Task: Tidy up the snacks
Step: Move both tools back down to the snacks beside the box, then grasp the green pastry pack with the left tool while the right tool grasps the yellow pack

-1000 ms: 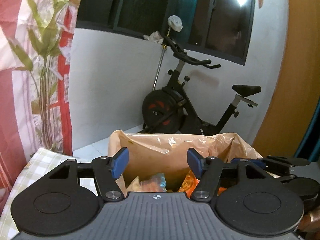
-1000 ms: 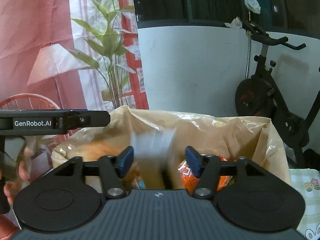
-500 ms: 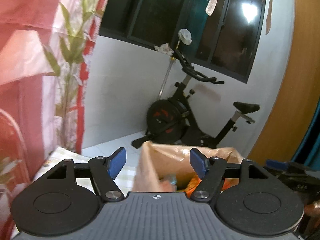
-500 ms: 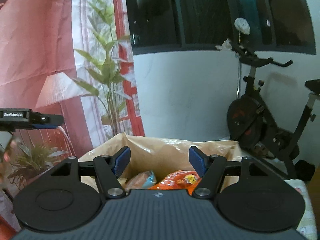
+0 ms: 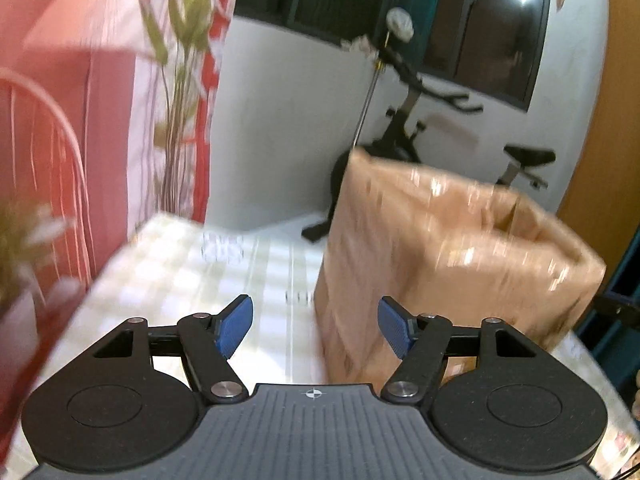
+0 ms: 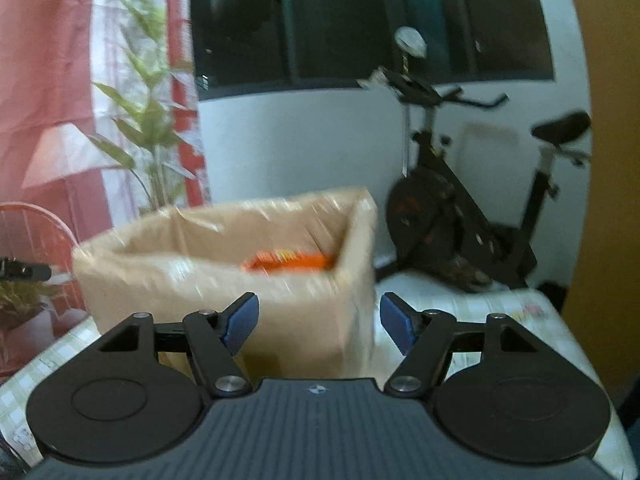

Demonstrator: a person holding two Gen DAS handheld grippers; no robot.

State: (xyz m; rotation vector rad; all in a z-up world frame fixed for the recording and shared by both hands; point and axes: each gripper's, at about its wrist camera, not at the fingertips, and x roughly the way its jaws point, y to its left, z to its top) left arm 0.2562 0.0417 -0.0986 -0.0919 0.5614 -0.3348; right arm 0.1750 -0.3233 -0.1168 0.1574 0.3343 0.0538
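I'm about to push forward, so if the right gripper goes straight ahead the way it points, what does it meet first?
Probably the tan plastic-lined box: the open right gripper points at its near right corner. Blur leaves depth uncertain.

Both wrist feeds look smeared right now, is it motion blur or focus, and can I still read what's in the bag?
Left wrist: motion blur streaks the bag and tablecloth, while the left gripper stays sharp; bag contents not visible. Right wrist: same streaking on the bag; only an orange packet shows, unreadable; right gripper sharp.
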